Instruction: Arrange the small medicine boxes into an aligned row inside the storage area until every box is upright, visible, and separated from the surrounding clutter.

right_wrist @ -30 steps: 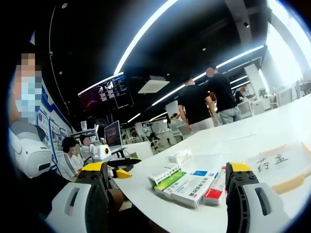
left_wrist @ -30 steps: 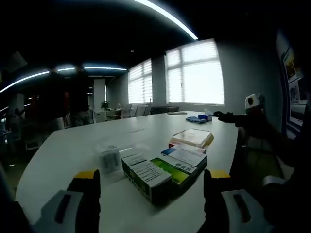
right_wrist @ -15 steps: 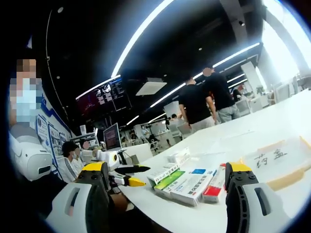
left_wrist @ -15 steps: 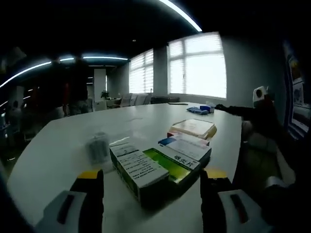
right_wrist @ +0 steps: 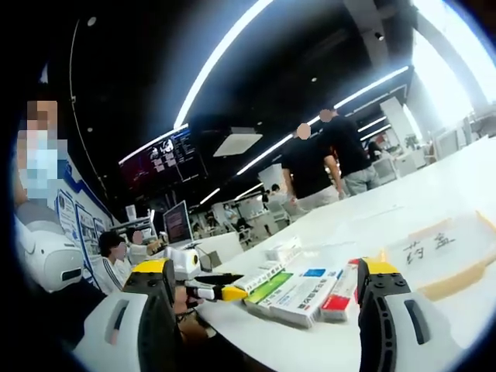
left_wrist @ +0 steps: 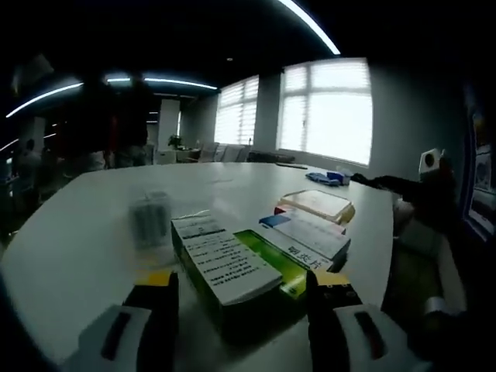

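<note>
Several flat medicine boxes lie side by side on the white table (left_wrist: 85, 248). Nearest is a white-and-green box (left_wrist: 225, 267), then a green box (left_wrist: 273, 260), a white-and-blue box (left_wrist: 308, 236) and a red-edged one (right_wrist: 343, 288). My left gripper (left_wrist: 240, 279) is open, its yellow-tipped jaws standing on either side of the nearest box's end. The right gripper view has the same boxes (right_wrist: 298, 288) lying between its wide-open right gripper (right_wrist: 267, 267), with the left gripper (right_wrist: 225, 287) at their left end. A pale storage tray (right_wrist: 453, 280) with a label lies right of the boxes.
A small clear box (left_wrist: 149, 219) stands left of the row. Beyond the row lies a flat tan tray (left_wrist: 316, 203), with blue items (left_wrist: 322, 177) farther back. The right gripper (left_wrist: 370, 181) reaches in at the far right. People stand behind the table (right_wrist: 341, 155); a seated person (right_wrist: 116, 256) is at left.
My left gripper has moved forward to the boxes, which now loom larger between its jaws. In the right gripper view it has come in from the left to the row's end.
</note>
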`<state>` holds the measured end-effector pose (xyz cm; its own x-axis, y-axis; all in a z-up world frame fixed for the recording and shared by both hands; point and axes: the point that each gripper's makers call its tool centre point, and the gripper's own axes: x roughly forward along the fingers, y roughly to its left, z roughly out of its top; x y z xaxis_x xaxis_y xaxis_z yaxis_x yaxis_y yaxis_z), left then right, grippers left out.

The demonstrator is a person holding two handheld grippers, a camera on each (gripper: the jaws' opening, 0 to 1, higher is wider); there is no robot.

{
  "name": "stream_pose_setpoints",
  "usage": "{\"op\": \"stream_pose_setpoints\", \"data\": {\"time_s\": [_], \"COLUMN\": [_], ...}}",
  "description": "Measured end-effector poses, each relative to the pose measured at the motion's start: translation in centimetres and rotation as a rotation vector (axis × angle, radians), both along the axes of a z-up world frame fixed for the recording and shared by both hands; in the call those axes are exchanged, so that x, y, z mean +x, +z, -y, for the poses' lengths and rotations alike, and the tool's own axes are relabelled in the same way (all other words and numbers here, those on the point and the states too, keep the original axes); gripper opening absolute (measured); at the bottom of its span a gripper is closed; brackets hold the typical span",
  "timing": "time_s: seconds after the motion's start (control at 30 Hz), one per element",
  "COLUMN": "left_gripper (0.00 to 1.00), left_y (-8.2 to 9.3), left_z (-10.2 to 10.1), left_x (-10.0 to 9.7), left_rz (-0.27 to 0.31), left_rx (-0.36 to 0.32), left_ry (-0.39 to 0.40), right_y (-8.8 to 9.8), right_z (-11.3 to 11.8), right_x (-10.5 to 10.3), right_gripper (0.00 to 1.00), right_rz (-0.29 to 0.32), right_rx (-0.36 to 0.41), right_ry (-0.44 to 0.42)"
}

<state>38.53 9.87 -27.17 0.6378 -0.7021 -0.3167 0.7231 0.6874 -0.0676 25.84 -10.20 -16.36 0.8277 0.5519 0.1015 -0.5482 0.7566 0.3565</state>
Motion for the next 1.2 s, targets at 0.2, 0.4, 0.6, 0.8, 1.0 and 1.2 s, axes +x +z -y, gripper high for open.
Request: {"op": "stream_pose_setpoints", "data": {"time_s": [0.2, 0.4, 0.6, 0.8, 1.0, 1.2], "left_gripper": [0.5, 0.47, 0.41, 0.36, 0.35, 0.35], "left_y": [-0.3, -0.4, -0.3, -0.2, -0.1, -0.2], "left_z": [0.1, -0.7, -2.1, -3.7, -5.1, -5.8], "left_x": [0.2, 0.3, 0.3, 0.5, 0.7, 1.7], "left_rz": [-0.008, -0.004, -0.005, 0.005, 0.009, 0.033], "left_rx": [-0.007, 0.0, 0.01, 0.008, 0.01, -0.008], "left_ry": [0.002, 0.002, 0.012, 0.032, 0.042, 0.044], "right_y": [0.2, 0.3, 0.3, 0.1, 0.2, 0.2], "right_z": [-0.2, -0.3, -0.4, -0.8, -0.9, -0.7], "right_x": [-0.1, -0.1, 0.1, 0.3, 0.1, 0.1], "right_gripper": [0.95, 0.95, 0.95, 0.95, 0.95, 0.95], "right_rz": [0.0, -0.002, -0.005, -0.012, -0.015, -0.016], "right_rx": [0.021, 0.028, 0.042, 0.052, 0.054, 0.065], "right_ry": [0.004, 0.007, 0.015, 0.027, 0.035, 0.035]}}
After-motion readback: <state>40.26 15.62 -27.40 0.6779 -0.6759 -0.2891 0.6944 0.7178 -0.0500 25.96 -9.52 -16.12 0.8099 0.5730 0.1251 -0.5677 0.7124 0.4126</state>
